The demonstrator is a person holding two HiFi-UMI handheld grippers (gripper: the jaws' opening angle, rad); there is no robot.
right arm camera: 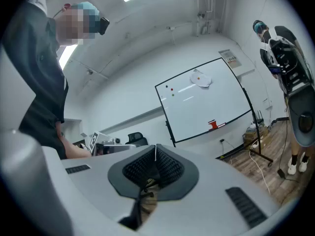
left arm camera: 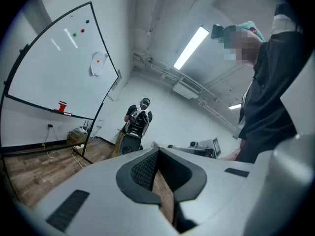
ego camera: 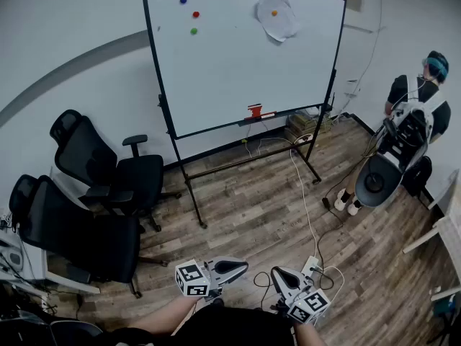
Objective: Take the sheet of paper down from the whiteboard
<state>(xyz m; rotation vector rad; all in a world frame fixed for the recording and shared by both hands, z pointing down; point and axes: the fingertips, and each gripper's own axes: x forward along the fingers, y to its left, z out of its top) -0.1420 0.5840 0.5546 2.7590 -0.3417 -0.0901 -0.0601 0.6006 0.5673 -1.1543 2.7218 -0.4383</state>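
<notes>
Grippers: the left gripper (ego camera: 232, 269) and right gripper (ego camera: 281, 278) are both closed tight with nothing between the jaws, held level close to the body.
Trip risk: a cable (ego camera: 304, 200) and power strip (ego camera: 311, 265) lie on the way to the board, and I'd say a foot could catch them.
Board risk: the whiteboard (ego camera: 238, 71) stands on a slim frame, so a hard tug might rock it.
Paper risk: the sheet of paper (ego camera: 279, 21) hangs at the board's top right under an orange magnet (ego camera: 274, 12). Pulled without freeing the magnet, it may tear.
Surface: wooden floor (ego camera: 245, 215).
Room: black office chairs (ego camera: 115, 175) on the left, another person (ego camera: 414, 114) on the right.
</notes>
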